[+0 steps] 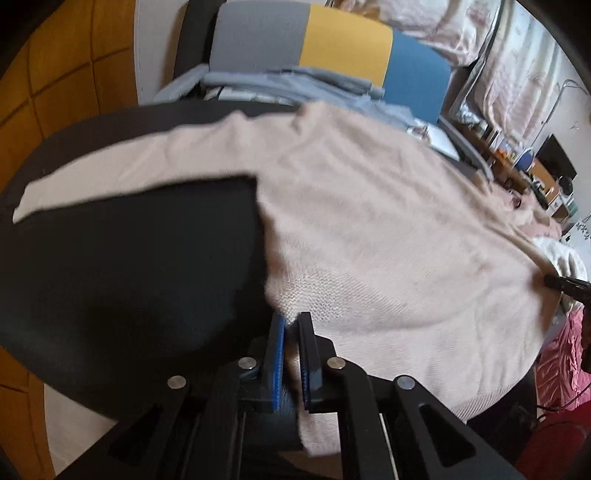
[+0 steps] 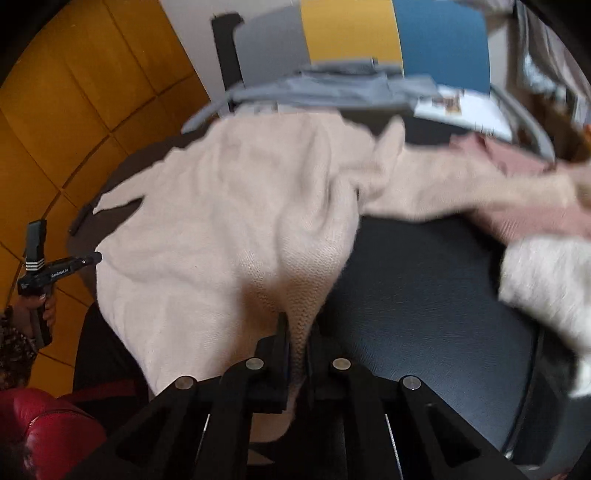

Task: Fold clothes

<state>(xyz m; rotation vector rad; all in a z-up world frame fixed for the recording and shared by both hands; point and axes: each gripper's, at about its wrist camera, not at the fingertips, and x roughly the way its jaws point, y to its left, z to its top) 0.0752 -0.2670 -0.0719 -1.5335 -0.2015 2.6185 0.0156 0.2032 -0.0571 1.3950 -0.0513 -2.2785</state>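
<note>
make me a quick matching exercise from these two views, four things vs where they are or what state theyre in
Things:
1. pale pink knitted sweater
2. folded grey-blue garment
3. fluffy white knit
4. left tool

Places or states:
A. lying at the right side of the black table
B. spread across the table, pinched at its near hem
C. stacked behind the table, before the grey, yellow and blue panel
D. shut on fabric

Pairs: 1-B, 2-C, 3-A, 4-D

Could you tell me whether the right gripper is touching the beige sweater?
Touching. The right wrist view shows the right gripper shut on a bunched fold of the beige sweater.
</note>
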